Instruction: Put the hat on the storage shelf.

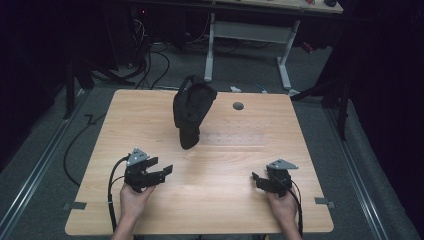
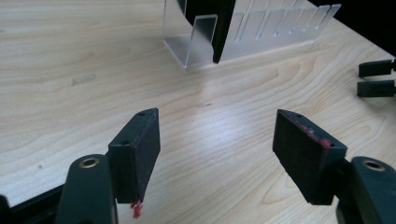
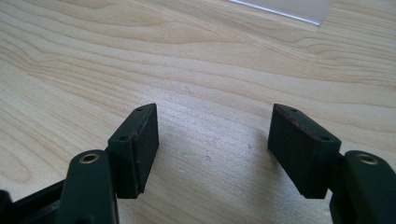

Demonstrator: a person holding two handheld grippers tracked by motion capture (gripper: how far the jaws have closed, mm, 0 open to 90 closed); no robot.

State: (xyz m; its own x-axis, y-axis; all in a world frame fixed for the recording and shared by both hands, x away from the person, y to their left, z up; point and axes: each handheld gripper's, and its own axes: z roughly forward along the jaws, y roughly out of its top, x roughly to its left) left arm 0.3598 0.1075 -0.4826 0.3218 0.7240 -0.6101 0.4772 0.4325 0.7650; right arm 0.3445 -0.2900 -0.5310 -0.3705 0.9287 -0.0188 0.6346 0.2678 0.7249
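A black fabric item (image 1: 192,112), bag-like, stands upright at the middle back of the wooden table (image 1: 150,120). Its lower end rests in a clear plastic slotted rack (image 1: 235,135). In the left gripper view the rack (image 2: 261,28) lies ahead, with the black item's edge (image 2: 222,32) hanging into one slot. My left gripper (image 1: 161,166) sits near the front left, well short of the rack. It is open (image 2: 217,140) over bare wood, with red specks on its pads. My right gripper (image 1: 259,181) rests at the front right, open (image 3: 212,140), nothing between its jaws.
A round grey cap (image 1: 238,106) sits in the tabletop behind the rack. The right gripper's fingertips (image 2: 376,77) show far right in the left gripper view. A corner of the rack (image 3: 285,7) lies ahead of the right gripper. Cables and a desk frame (image 1: 250,32) stand beyond the table.
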